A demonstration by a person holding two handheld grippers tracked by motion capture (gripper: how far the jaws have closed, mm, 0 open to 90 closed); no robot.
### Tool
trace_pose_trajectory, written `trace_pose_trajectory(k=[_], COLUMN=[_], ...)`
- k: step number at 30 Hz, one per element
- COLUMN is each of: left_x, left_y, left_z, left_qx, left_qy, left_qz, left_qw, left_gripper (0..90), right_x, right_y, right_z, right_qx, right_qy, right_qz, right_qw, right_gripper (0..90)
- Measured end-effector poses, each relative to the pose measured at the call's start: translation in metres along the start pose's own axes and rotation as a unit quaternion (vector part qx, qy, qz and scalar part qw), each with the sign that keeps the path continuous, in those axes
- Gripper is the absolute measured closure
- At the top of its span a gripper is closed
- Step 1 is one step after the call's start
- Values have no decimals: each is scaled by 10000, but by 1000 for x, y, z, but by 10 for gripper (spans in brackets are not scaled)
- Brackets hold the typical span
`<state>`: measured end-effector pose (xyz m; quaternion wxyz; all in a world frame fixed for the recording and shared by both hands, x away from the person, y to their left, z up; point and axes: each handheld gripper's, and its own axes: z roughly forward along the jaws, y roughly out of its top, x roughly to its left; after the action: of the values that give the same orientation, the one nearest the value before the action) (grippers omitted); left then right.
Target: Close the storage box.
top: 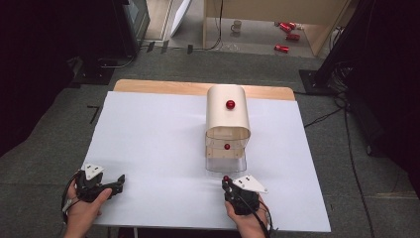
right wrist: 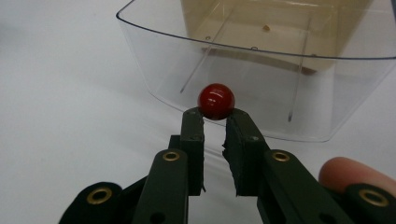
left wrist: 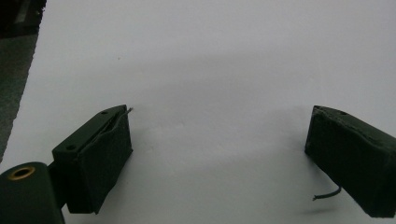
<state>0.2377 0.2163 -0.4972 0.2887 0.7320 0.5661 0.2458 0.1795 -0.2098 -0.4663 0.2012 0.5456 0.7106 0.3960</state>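
**A:** Your right gripper (right wrist: 215, 122) has its jaws drawn narrow around the red knob (right wrist: 216, 101) on the front of the clear drawer (right wrist: 154, 65). Why pinch there rather than at the rim?

**B:** Because the knob is the drawer's handle. You hold it at the very tips, so the jaws stay clear of the plastic wall behind, and the pull runs straight along the drawer's travel.

**A:** And the drawer itself?

**B:** It sits drawn out toward you from the bottom of the cream cabinet (top: 227, 114), near the middle of the white table (top: 148, 144). Above it, a second drawer knob (top: 227, 146) sits flush, and another red knob (top: 230, 104) rests on top.

**A:** Your left gripper (top: 118, 182)?

**B:** You keep it spread wide and empty, low over bare table at your near left, well apart from the cabinet, so it stays out of the drawer's path.
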Motion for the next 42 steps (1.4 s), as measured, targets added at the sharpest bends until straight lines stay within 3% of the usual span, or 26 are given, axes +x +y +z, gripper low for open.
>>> trace_pose_trajectory(k=[16, 29, 42], left_x=[0, 0, 0], left_y=[0, 0, 0], left_z=[0, 0, 0], left_qx=[-4, -6, -3], left_qy=[-6, -5, -5], left_qz=[-3, -3, -1], left_qw=[10000, 10000, 10000], left_gripper=[71, 71, 71], right_x=[-9, -15, -13], right_y=[33, 42, 46], right_z=[23, 34, 40], right_qx=[-161, -181, -209], right_qy=[-95, -102, -76], right_qz=[0, 112, 57], right_qw=[9998, 9997, 9997], right_gripper=[790, 789, 777])
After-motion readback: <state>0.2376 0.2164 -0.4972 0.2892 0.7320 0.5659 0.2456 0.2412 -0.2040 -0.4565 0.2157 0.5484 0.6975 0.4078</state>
